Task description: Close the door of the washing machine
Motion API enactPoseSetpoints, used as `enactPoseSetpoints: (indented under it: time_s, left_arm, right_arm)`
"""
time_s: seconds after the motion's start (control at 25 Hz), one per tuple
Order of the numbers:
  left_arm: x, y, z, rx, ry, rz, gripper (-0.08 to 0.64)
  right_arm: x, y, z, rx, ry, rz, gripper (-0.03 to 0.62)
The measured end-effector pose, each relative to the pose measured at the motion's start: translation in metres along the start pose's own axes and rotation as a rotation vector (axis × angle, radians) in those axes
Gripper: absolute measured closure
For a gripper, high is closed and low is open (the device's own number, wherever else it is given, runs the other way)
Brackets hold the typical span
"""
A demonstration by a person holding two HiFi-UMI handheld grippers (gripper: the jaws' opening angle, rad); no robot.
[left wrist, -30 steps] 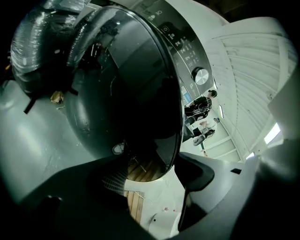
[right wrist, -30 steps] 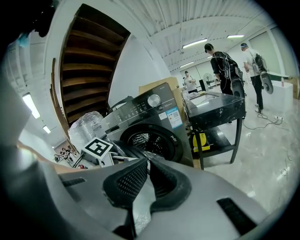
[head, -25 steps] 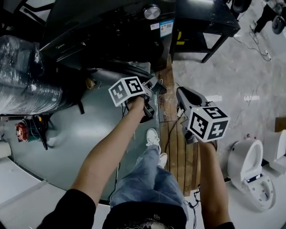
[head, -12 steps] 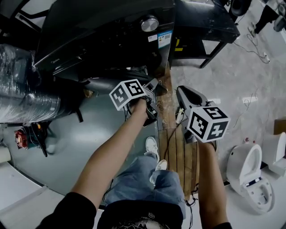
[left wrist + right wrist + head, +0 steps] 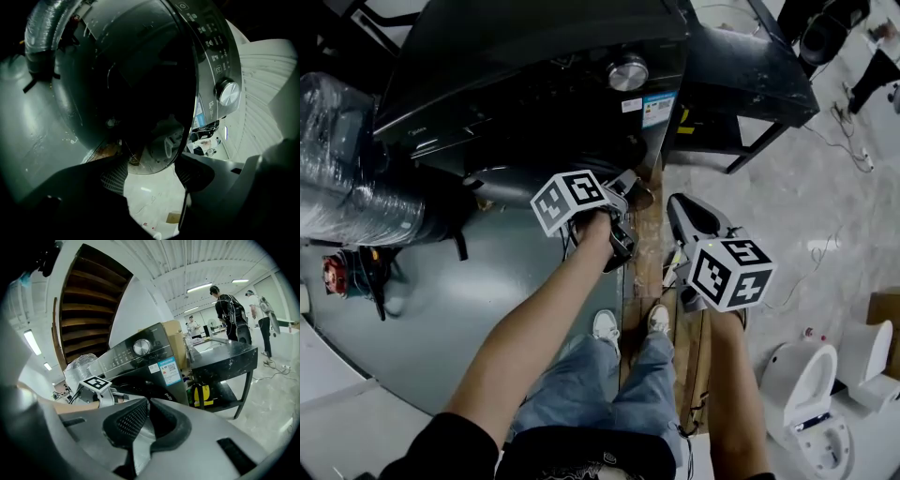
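The black washing machine [image 5: 534, 56] stands at the top of the head view, with its silver knob [image 5: 628, 72] on the panel. Its round door [image 5: 520, 178] hangs open toward me. My left gripper [image 5: 630, 190] is right at the door's edge. In the left gripper view my left gripper [image 5: 150, 176] is open, and the door glass [image 5: 140, 93] fills the view just past its fingertips. My right gripper [image 5: 680, 208] hovers to the right of the door, apart from it. In the right gripper view my right gripper [image 5: 146, 416] is shut and empty, facing the washing machine [image 5: 154, 366].
A black table [image 5: 741, 66] stands to the right of the machine. A plastic-wrapped bundle [image 5: 347, 178] lies at left. Wooden planks [image 5: 652, 244] run along the floor under my grippers. A white toilet [image 5: 802, 394] sits at lower right. People [image 5: 229, 310] stand far behind the table.
Both grippers have moved closer to the washing machine, the left one up to the door's edge. The person has stepped forward, and both shoes now stand side by side.
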State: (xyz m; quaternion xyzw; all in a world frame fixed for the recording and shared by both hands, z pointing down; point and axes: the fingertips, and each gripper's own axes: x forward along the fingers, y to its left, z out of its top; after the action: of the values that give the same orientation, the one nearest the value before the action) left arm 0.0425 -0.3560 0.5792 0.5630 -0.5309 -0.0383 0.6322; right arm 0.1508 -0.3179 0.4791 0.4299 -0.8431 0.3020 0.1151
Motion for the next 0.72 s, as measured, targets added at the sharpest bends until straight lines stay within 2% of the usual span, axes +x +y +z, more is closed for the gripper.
enactPoseSetpoints:
  time_s: [0.32, 0.72]
  left_arm:
    - [0.019, -0.010, 0.025, -0.063, -0.091, -0.002, 0.236]
    - [0.034, -0.017, 0.047, -0.096, -0.197, 0.002, 0.235]
  right_arm:
    - [0.030, -0.013, 0.013, -0.040, 0.009, 0.121, 0.569]
    - [0.027, -0.048, 0.015, -0.054, 0.042, 0.148, 0.569]
